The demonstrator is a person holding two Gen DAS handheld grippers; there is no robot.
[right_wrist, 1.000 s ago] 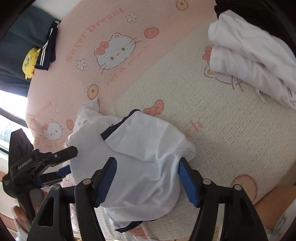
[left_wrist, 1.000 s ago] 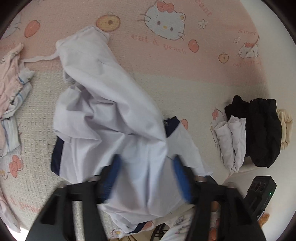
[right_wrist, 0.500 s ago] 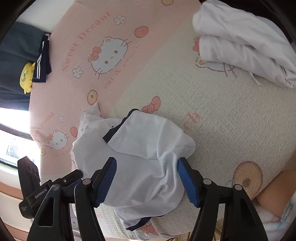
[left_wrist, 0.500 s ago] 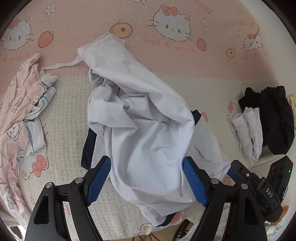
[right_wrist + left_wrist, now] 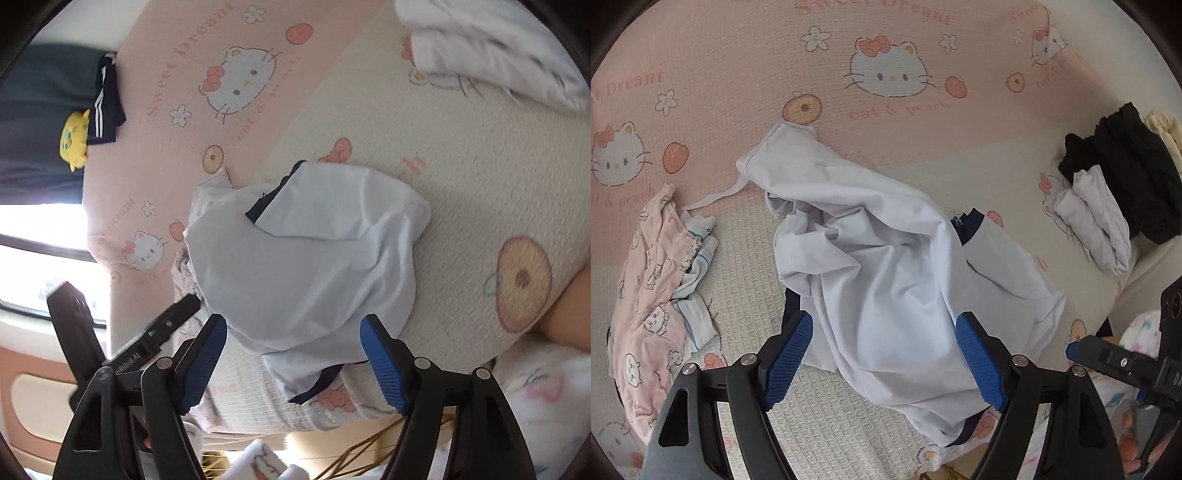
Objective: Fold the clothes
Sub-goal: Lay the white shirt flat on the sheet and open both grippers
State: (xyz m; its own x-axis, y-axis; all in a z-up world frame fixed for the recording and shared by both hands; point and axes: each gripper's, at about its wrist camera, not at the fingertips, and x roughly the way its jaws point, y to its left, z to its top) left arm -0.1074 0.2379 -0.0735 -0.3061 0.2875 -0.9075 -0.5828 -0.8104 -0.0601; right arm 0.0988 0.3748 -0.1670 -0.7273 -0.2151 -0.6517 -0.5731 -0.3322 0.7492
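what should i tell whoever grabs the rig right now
Left gripper: jaws open, holding nothing.
Right gripper: jaws open, holding nothing.
White shirt with navy trim lies crumpled on the bedspread, not yet folded.
Pink pyjamas lie unfolded to its left.
Folded white garment and black garment sit at the right.
Left: flatten and fold the shirt, then the pyjamas.

Bare bed (image 5: 746, 258) lies open at nine o'clock of the white garment (image 5: 886, 280); pink pajamas (image 5: 653, 295) block farther out, folded clothes (image 5: 1108, 214) at three.
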